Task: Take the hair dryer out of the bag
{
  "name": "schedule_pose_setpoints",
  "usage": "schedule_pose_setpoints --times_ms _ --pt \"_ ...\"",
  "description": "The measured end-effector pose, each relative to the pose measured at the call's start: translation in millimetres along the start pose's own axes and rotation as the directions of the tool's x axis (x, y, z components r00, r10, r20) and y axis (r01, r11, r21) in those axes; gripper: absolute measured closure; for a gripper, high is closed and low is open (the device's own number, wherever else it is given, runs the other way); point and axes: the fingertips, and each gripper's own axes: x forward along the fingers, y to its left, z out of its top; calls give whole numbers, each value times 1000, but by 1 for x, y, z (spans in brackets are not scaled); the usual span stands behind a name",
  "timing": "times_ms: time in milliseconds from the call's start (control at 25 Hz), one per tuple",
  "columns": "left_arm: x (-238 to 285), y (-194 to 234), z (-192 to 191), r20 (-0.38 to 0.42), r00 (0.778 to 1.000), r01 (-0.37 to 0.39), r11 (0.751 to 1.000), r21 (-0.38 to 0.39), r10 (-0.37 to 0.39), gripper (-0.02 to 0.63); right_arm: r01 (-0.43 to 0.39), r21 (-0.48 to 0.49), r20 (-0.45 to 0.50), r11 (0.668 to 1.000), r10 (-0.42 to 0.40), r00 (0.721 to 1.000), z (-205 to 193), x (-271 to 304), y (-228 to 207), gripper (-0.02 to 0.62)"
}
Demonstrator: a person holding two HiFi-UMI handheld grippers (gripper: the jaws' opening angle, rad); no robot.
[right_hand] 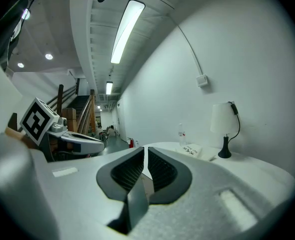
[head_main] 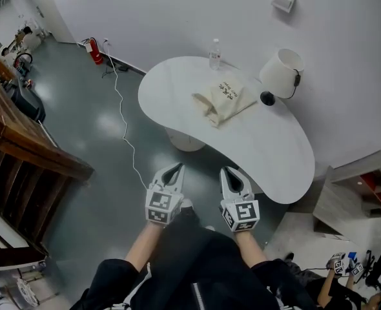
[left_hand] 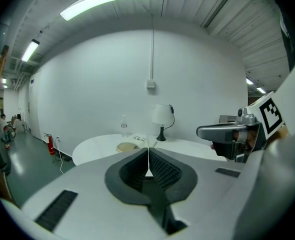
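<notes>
A cream cloth bag (head_main: 224, 99) with black print lies on the white table (head_main: 268, 148), its contents hidden; no hair dryer shows. The same bag (left_hand: 130, 144) appears far off in the left gripper view, and as the bag (right_hand: 192, 150) in the right gripper view. My left gripper (head_main: 175, 168) and right gripper (head_main: 228, 171) are held side by side above the floor, short of the table's near edge, both pointing toward it. Both are shut with nothing between the jaws.
On the table a clear water bottle (head_main: 214, 54) stands at the far edge and a white-shaded lamp (head_main: 280, 73) with a black base at the right. A white cable (head_main: 123, 116) trails across the grey floor. Wooden stairs (head_main: 22, 154) rise at the left; a shelf unit (head_main: 361, 196) sits at the right.
</notes>
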Motion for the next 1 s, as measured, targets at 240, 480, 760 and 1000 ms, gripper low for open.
schedule_pose_setpoints --times_ms 240,480,760,1000 --pt "26 32 8 0 999 40 999 7 -40 592 26 -3 -18 1000 -26 1000 4 39 0 583" --pt "37 59 3 -21 997 74 997 1 -74 592 50 0 -36 999 -49 998 3 64 7 583" --pt "52 77 1 -37 994 105 994 -4 -105 592 59 3 -60 998 -59 996 0 83 13 583" --pt "71 72 2 -53 988 145 989 10 -144 592 84 13 -67 996 -83 994 -1 91 -1 583"
